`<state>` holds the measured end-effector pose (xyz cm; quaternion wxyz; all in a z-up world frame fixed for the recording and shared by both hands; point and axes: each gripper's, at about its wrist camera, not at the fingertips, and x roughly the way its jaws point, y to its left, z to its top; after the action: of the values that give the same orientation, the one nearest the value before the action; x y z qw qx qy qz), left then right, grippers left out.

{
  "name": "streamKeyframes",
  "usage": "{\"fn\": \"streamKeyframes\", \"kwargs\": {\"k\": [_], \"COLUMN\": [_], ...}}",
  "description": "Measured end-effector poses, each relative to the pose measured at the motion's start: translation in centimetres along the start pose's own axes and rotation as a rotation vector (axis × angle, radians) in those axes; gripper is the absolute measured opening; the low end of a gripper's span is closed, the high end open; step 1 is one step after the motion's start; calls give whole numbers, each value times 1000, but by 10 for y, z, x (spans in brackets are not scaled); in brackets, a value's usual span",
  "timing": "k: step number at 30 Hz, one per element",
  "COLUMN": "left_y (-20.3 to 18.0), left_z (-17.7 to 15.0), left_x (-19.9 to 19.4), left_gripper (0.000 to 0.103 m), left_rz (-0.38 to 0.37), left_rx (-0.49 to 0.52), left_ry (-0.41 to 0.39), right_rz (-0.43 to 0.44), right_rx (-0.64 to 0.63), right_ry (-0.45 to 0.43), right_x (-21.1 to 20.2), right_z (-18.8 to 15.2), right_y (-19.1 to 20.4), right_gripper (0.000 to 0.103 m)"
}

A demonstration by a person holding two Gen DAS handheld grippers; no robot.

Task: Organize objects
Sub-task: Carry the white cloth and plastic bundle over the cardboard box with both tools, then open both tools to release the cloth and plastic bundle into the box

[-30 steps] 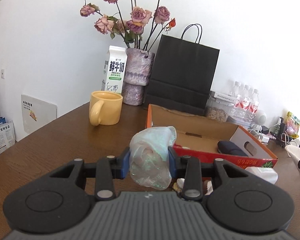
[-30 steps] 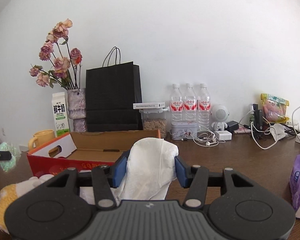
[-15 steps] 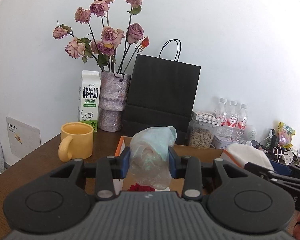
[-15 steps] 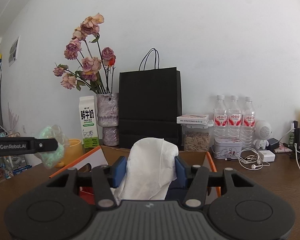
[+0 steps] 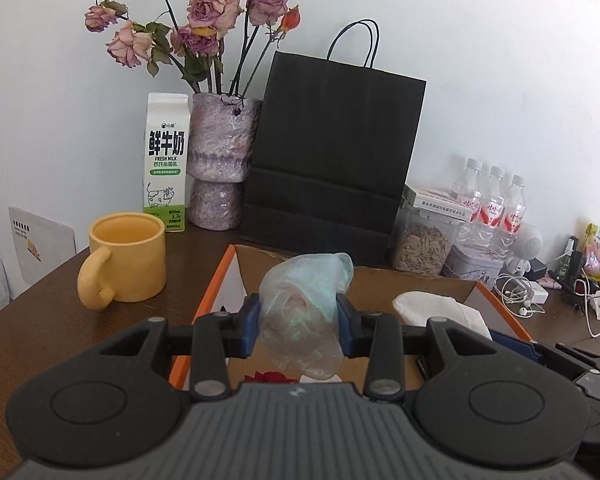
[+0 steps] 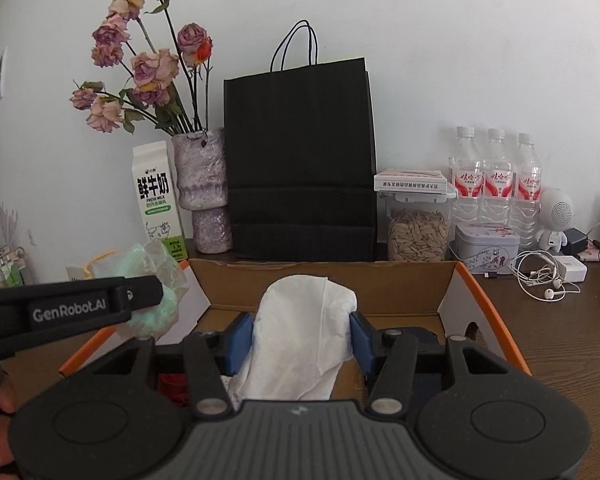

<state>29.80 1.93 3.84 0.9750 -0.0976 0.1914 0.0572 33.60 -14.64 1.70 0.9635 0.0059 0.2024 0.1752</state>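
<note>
My left gripper [image 5: 298, 324] is shut on a crumpled clear-green plastic bag [image 5: 304, 308] and holds it over the left end of an open cardboard box [image 5: 380, 276] with orange edges. My right gripper [image 6: 302, 338] is shut on a crumpled white tissue [image 6: 300, 340] above the same box [image 6: 324, 280]. The tissue also shows in the left wrist view [image 5: 436, 310], and the plastic bag in the right wrist view [image 6: 156, 288]. Something red [image 5: 270, 377] lies inside the box.
Behind the box stand a black paper bag [image 5: 332, 152], a vase of dried roses [image 5: 220, 164], a milk carton [image 5: 166, 164] and a yellow mug [image 5: 126, 262]. A seed jar [image 6: 418, 228], three water bottles [image 6: 496, 184], a tin and cables fill the right.
Both grippers have moved in over the box with their loads and come closer together. The box now lies directly below both.
</note>
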Motion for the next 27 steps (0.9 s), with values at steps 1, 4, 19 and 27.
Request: {"fn": "streamKeyframes", "kwargs": {"k": [1, 4, 19, 27], "left_y": [1, 2, 3, 4], "left_z": [-1, -3, -4, -3], "left_x": [2, 7, -13, -19], "left_gripper": [39, 39, 103, 103], "left_rz": [-1, -9, -28, -35], "left_rx": [-1, -2, -22, -33], "left_ry": [10, 36, -29, -46], "right_rz": [-2, -18, -56, -50], "right_rx": [-7, -7, 17, 6], "right_ry": [6, 15, 15, -7], "right_x": [1, 2, -10, -18], "right_z": [-2, -4, -8, -6], "right_y": [0, -1, -8, -4], "right_gripper": [51, 55, 101, 102]}}
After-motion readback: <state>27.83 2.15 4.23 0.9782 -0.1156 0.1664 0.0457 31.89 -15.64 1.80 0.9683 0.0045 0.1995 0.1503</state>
